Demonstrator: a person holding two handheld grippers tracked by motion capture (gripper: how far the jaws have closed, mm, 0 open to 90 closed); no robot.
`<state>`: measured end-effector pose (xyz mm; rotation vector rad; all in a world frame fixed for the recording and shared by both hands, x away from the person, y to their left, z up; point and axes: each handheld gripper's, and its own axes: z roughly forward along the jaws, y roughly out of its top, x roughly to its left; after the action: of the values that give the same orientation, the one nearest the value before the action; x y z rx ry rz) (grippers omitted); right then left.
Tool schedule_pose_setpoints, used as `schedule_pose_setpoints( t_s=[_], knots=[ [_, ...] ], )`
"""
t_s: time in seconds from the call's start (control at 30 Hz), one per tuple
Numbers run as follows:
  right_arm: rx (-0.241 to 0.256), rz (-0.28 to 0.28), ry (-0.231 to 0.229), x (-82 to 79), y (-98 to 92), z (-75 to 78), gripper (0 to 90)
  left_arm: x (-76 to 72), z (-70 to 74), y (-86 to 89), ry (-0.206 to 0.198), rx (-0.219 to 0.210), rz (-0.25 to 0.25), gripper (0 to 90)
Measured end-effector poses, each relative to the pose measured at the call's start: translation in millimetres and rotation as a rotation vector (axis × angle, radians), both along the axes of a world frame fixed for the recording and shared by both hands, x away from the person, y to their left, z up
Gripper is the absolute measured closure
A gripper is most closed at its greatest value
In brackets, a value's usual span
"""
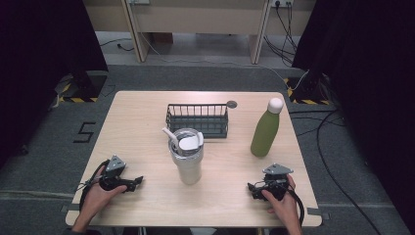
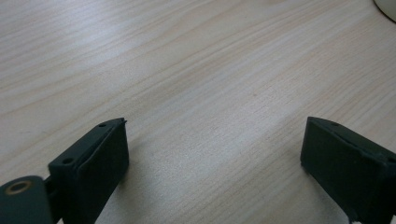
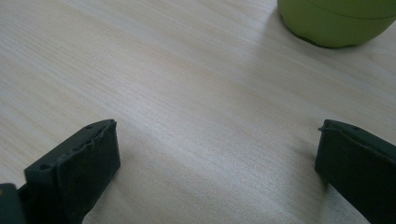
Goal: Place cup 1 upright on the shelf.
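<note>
High view frames a cream tumbler (image 1: 188,159) standing upright near the middle of the wooden table (image 1: 147,122), its clear lid on and a pale straw or handle leaning out toward 10 o'clock; with the green bottle (image 1: 265,129) it is one of the two things nearest the grippers, and it is taken as the likely object of the work. Neither is touched. The bottle stands upright with its white cap on at about 2 o'clock from the tumbler, well apart from it, and its green base is seen at 1 o'clock in the right gripper view (image 3: 336,21). Just behind the tumbler, at 12 o'clock, a dark wire basket (image 1: 197,119) is set, apparently empty, with a small grey disc (image 1: 231,104) near its far right corner. The left gripper (image 1: 138,180) is rested low on the table at 8 o'clock from the tumbler, held in the person's left hand (image 1: 98,193); its jaws are spread wide with bare wood between them (a sliver of a pale curved edge, perhaps the tumbler's base, is caught at the top right corner of the left gripper view). The right gripper (image 1: 250,187) is rested at 4 o'clock from the tumbler, likewise spread wide and holding nothing. Nothing is judged to have been started: no object is lifted or gripped, so the whole of the handling appears to be left to do, beginning with a reach toward one vessel.
</note>
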<state>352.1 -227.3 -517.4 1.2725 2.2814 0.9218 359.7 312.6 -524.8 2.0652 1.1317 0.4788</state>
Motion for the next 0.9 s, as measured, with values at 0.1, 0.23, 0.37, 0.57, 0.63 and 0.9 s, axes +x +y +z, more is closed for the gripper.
schedule_pose_setpoints(
  t_s=[0.1, 0.23, 0.37, 0.57, 0.63, 0.9],
  knots=[
    [0.000, 0.000, 0.000, 0.0, 0.0, 0.0, 0.4, -0.9, 0.5, 1.3, -0.008, -0.016, -0.009, 14.4],
    [0.000, -0.001, 0.000, 0.1, 0.0, 0.0, 0.4, -1.2, 0.6, 1.1, -0.012, -0.013, -0.007, 14.9],
    [0.001, -0.001, -0.001, 0.1, 0.0, -0.1, 0.4, -2.5, 0.9, 0.5, -0.025, -0.009, -0.003, 15.0],
    [0.001, -0.001, -0.001, 0.2, -0.1, -0.1, 0.3, -5.2, 5.4, -0.1, -0.051, -0.040, -0.011, 15.0],
    [0.001, -0.002, 0.000, 0.2, -0.1, 0.0, 0.3, -6.5, 8.2, -0.5, -0.068, -0.056, -0.019, 15.0],
    [0.001, -0.001, -0.001, 0.3, -0.1, 0.0, 0.4, -10.6, 13.5, -6.2, -0.109, -0.113, -0.046, 15.0]
  ],
)
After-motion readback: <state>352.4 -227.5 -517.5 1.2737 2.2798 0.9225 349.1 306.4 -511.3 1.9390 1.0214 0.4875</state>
